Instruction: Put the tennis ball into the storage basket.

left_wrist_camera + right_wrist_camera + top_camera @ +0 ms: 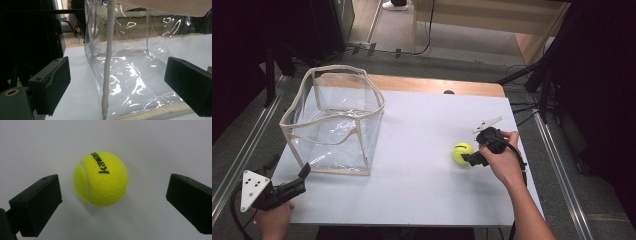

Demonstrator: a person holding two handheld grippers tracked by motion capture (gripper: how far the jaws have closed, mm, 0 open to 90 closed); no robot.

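Observation:
A yellow tennis ball [462, 152] [101, 179] with black lettering rests on the white table [422, 185] toward the right. My right gripper [470, 159] [112, 202] is open, pointing down at the ball, its jaws standing wide on either side without touching it. A clear plastic bag with beige trim [336, 120] [140, 62] stands open-topped at the table's left. My left gripper [304, 176] [117, 85] is open near the front left corner, aimed at the bag's near corner seam [107, 65], with nothing held.
A wooden strip [437, 85] borders the table's far edge, with a small dark spot on it. Metal rails run along the floor on both sides. Black stands and cables crowd the right and far sides. A wooden desk [492, 20] is at the back.

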